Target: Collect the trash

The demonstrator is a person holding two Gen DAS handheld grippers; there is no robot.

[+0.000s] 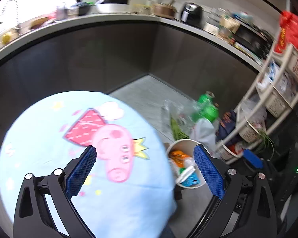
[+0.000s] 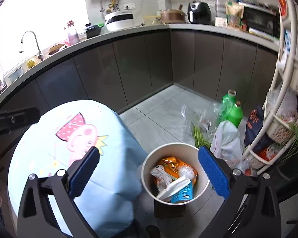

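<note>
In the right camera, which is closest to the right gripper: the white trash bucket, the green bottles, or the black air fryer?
1. White round trash bucket, just beyond the jaws.
2. Green plastic bottles, on the floor, farther right.
3. Black air fryer, up on the back counter.

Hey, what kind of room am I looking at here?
Most likely a home kitchen: an L-shaped countertop over dark cabinets, a sink faucet, and a black air fryer. A white bin of wrappers stands on the tiled floor.

Light-blue tablecloth (image 2: 113,178) with pink pig print; white bucket (image 2: 149,164).
</note>
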